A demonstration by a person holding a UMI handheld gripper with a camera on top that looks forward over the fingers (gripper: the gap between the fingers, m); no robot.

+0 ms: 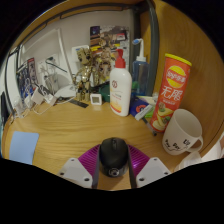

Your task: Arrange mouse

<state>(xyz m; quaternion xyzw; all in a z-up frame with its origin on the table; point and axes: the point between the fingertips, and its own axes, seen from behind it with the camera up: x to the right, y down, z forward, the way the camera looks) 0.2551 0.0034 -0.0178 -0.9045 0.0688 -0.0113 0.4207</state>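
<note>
A black computer mouse (113,153) sits between my two fingers, its length pointing away from me over the wooden desk (60,128). My gripper (113,158) is shut on the mouse, and the magenta pads (91,158) press against its left and right sides. The rear of the mouse, with a round logo, faces the camera. What lies under the mouse is hidden, so I cannot tell if it rests on the desk.
Beyond the fingers stand a white pump bottle (120,88), a red chips can (172,92) and a white mug (183,130) to the right. A blue sheet (22,147) lies at the left. Clutter lines the back wall.
</note>
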